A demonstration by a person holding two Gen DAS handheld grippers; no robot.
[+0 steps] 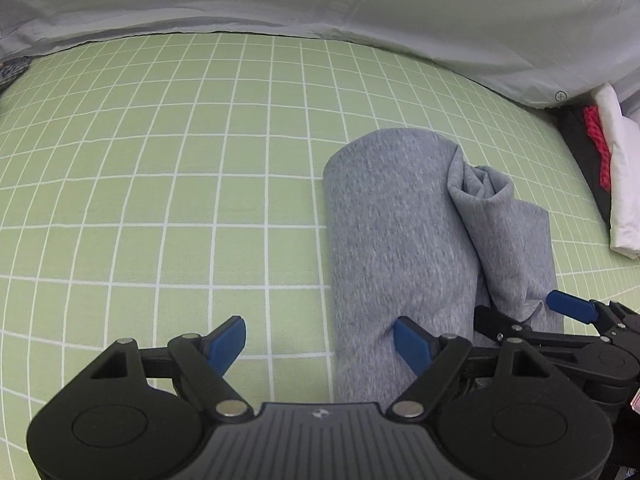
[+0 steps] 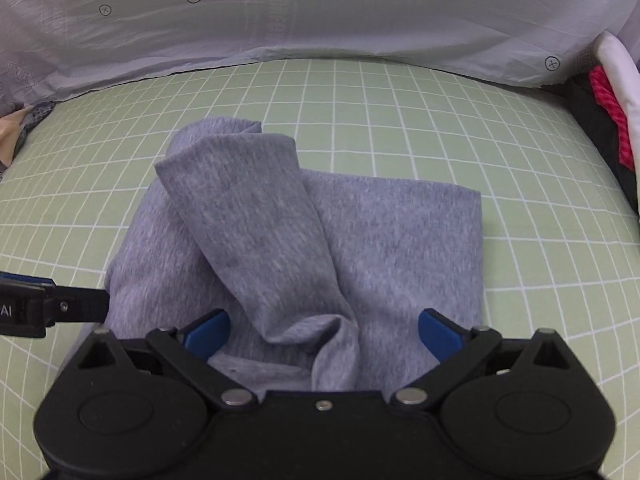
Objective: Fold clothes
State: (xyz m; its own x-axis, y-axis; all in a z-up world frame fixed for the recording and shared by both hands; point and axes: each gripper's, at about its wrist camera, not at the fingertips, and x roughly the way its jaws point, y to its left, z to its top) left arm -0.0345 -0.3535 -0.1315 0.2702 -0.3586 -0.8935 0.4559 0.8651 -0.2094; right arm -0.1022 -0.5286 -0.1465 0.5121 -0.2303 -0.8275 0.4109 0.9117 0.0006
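White cloth (image 1: 618,184) beside grey garment (image 2: 304,240)

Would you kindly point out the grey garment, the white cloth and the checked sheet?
Grey garment (image 2: 392,240): right wrist view, flat folded part.
White cloth (image 1: 622,184): left wrist view, its folded middle.
Checked sheet (image 1: 160,180): left wrist view, bare green area.

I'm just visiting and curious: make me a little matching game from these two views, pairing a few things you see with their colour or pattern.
Things:
1. folded garment
2. bed sheet
3. printed cover at the back
4. pads of the right hand-held gripper

Colours or patterns:
A. blue
B. pale with orange carrots
C. heather grey
D. green with white grid lines

Pairs: 1-C, 2-D, 3-B, 4-A
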